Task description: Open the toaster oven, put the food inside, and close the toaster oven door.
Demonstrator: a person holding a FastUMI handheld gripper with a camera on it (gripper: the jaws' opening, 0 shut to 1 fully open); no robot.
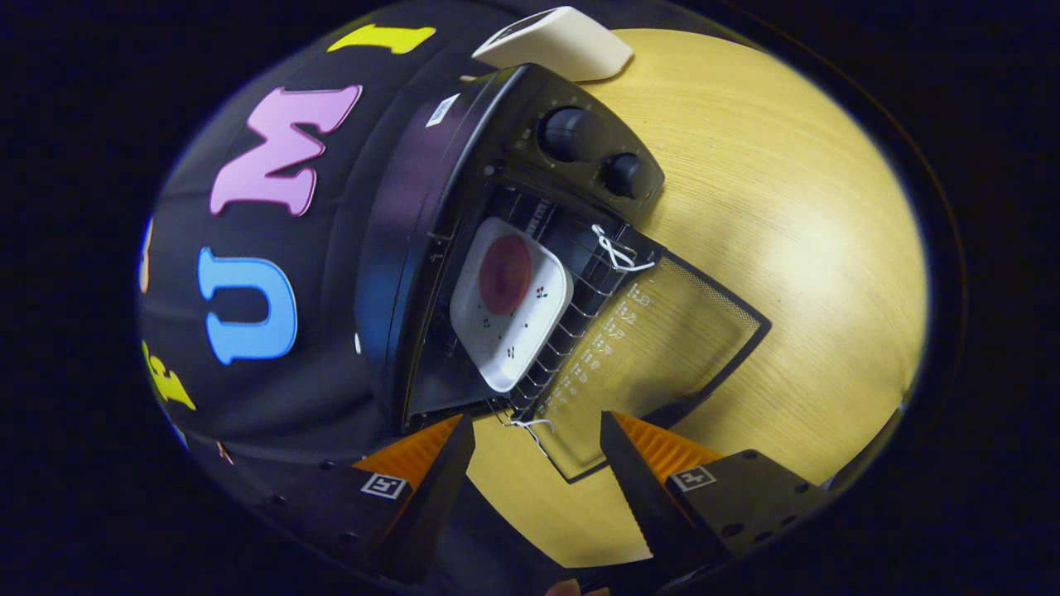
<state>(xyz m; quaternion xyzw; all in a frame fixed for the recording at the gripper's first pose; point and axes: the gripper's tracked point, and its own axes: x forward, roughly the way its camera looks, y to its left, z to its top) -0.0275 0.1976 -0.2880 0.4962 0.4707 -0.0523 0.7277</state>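
Note:
A black toaster oven (464,165) stands on the wooden table, seen tilted, with its glass door (654,364) folded down flat onto the tabletop. Inside, on the wire rack (571,323), rests a white square plate (513,335) carrying a round dark-red piece of food (505,273). My gripper (537,430) hangs open just in front of the door's near corner, with nothing between its fingers. White string loops are tied at the door's hinge corners (617,252).
Two black knobs (571,132) sit on the oven's control panel. A white flat device (559,41) lies beyond the oven at the table's far side. Light wooden tabletop (787,248) spreads beside the oven. A fingertip shows below the gripper.

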